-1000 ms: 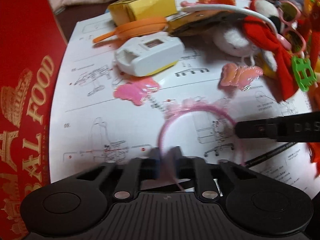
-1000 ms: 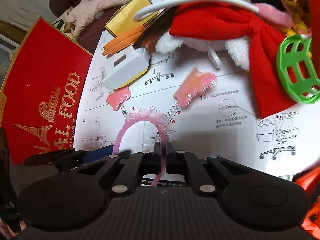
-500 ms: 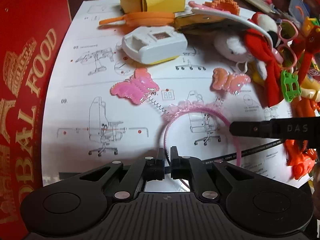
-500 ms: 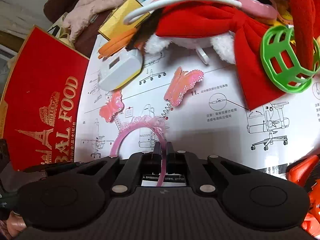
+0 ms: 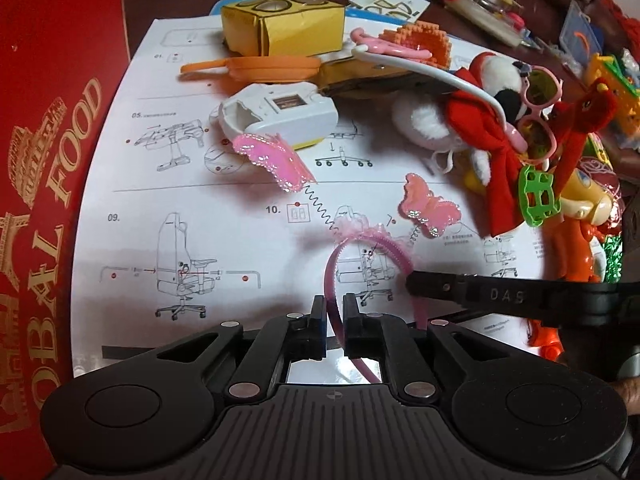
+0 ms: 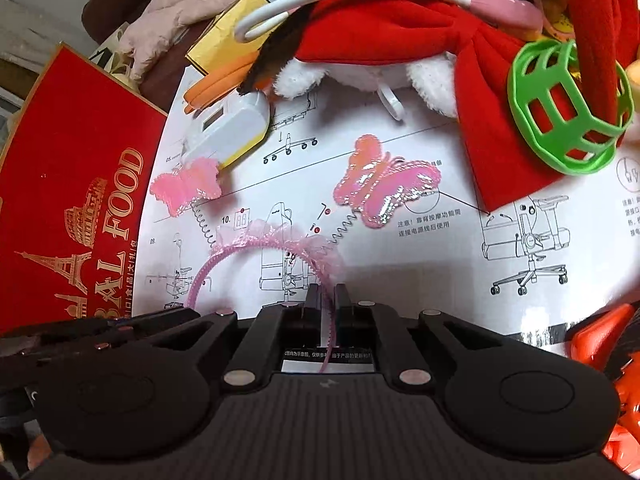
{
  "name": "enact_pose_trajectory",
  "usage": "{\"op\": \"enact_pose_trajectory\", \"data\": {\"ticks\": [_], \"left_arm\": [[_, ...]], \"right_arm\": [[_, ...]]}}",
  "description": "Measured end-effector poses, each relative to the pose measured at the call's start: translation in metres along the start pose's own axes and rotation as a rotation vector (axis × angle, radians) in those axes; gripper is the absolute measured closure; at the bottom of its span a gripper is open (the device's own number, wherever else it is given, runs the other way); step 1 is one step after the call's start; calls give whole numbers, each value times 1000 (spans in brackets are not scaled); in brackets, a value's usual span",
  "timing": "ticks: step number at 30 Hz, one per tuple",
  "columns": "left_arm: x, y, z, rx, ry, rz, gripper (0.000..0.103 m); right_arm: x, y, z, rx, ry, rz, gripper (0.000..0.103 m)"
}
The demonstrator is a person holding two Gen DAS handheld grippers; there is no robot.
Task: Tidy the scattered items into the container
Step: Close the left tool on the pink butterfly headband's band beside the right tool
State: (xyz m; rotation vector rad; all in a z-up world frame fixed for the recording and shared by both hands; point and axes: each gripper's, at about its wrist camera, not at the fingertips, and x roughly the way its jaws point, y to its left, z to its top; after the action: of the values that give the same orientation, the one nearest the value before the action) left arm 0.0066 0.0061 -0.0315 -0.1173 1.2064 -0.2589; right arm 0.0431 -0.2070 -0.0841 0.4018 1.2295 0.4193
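Left fingers (image 5: 317, 322), right fingers (image 6: 313, 300) opening, each straddling headband (image 5: 394, 246) end.

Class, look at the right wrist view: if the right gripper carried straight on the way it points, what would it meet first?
Probably the pink headband itself, whose band already runs between the right gripper fingers; beyond its frilly top lies the printed instruction sheet. Depth is hard to judge.
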Motion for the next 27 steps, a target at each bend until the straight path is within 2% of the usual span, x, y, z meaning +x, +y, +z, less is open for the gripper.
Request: {"op": "enact_pose_trajectory", "data": {"ticks": [1,2,3,4,7,13,14,15,17,21,23,27], "left_arm": [[0,1,1,-11,3,-14,100],[0,2,1,-17,4,-23,96],[0,2,1,-18,5,-34,81],[1,2,2,-18,3,-38,76],[6,-1,5,-7,-3,-15,71],[24,-6,11,27,19,47,71],[22,-6,10,27,10,59,75],[19,-7,9,26,-4,67,83],[11,-6,9,9,-27,57,88],[-2,-8,8,18,-51,-10,86],[-4,-12,8,30,-54,-26,84],[-4,-17,12,26,-55,-71,76]], "right_arm": [[0,1,0,-8,-4,0,91],[0,2,-1,-14,-8,0,90],[0,2,-1,-21,-12,0,90],[0,2,-1,-26,-13,1,90],[0,0,-1,-34,-12,11,91],[0,-5,1,-19,-5,31,95],[0,-5,1,-16,-3,34,95],[0,-6,1,-12,-3,37,95],[0,-7,1,-4,-5,40,95],[-1,-4,1,4,-13,29,94],[-1,-3,3,6,-26,20,90],[-1,3,6,-9,-48,17,66]]}}
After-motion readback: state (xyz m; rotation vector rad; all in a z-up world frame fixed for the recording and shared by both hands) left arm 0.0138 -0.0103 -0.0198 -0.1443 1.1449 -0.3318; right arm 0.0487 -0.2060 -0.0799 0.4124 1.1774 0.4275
